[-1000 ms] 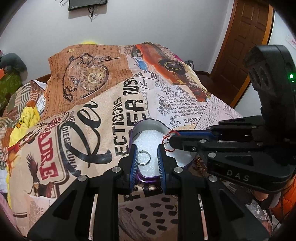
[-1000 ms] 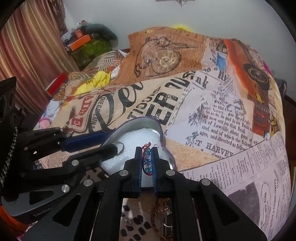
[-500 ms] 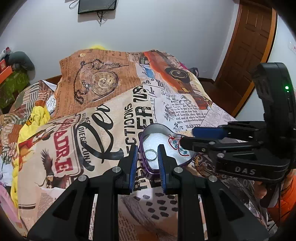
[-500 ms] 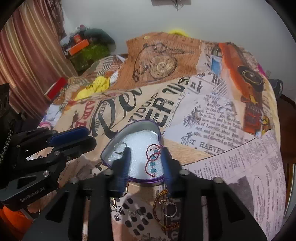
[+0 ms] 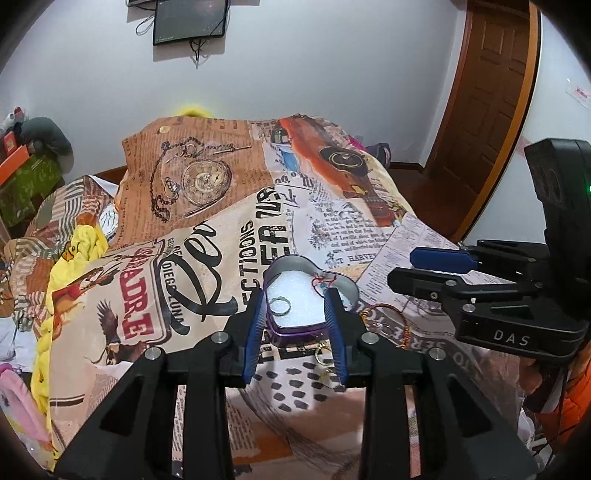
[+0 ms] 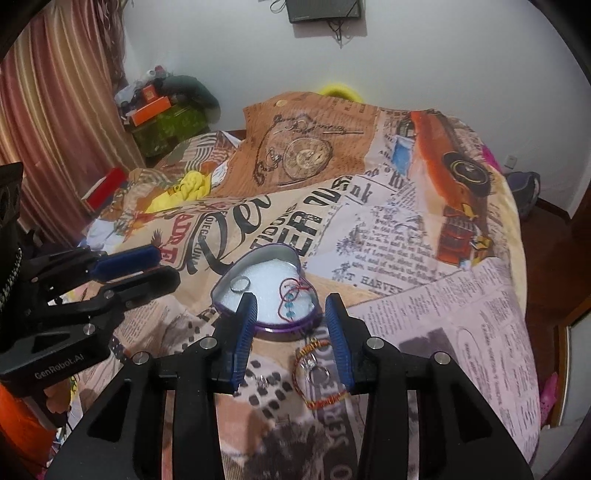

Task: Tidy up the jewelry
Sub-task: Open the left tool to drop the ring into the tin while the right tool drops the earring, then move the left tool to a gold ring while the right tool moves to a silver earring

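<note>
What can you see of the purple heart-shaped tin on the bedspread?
The purple heart-shaped tin sits open and lidless on the newspaper-print bedspread. Its walls look like silvery metal inside and purple outside, and white foam lines the floor. A silver ring and a red thread bracelet with blue beads lie on the foam. Neither gripper touches it.

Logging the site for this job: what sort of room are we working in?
Most likely a bedroom: a bed under a newspaper-print bedspread, a wooden door, and a wall-mounted screen.
</note>
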`<state>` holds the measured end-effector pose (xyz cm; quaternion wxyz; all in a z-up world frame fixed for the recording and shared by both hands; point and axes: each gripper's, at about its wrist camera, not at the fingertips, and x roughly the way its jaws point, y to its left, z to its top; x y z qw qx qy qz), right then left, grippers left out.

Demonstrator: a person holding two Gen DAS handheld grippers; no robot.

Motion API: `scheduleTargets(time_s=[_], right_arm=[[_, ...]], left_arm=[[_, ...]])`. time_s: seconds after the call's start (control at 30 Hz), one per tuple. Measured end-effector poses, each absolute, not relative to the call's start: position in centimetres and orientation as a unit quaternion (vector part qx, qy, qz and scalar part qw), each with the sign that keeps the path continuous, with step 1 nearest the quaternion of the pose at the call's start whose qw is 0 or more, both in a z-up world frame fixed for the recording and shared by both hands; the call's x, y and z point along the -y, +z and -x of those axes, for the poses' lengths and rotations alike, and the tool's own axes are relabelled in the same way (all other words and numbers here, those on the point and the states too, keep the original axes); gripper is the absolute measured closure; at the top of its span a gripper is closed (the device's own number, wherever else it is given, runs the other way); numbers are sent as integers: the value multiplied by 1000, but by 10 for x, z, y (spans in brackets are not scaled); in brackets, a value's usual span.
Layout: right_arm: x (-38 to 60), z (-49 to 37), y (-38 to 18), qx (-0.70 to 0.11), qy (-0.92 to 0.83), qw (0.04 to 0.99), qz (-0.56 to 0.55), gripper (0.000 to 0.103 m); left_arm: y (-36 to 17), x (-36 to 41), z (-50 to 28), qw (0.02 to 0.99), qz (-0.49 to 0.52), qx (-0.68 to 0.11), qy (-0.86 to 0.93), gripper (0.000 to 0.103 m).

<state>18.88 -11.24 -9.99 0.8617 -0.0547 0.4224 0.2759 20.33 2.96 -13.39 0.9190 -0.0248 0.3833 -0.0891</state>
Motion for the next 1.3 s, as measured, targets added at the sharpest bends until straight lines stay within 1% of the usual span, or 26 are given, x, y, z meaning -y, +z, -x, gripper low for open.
scheduleTargets(time_s=[0.23,0.53,0.9,1.3], right_arm=[[132,-173,-99,-419,254,870,57,68],[160,-162,-119,-444,221,867,60,68],[171,-156,-152,-485,216,846,51,67],[153,-166,-154,-481,238,842,52,67]], left_arm=[[-139,-27,-193,914,23,-397,-83,69],[-178,-26,-188,885,37,-456,-87,69],[-210,-4,-187,868,-15,-485,-107,69],[-220,-3,-198,869,-9,-478,-125,69]])
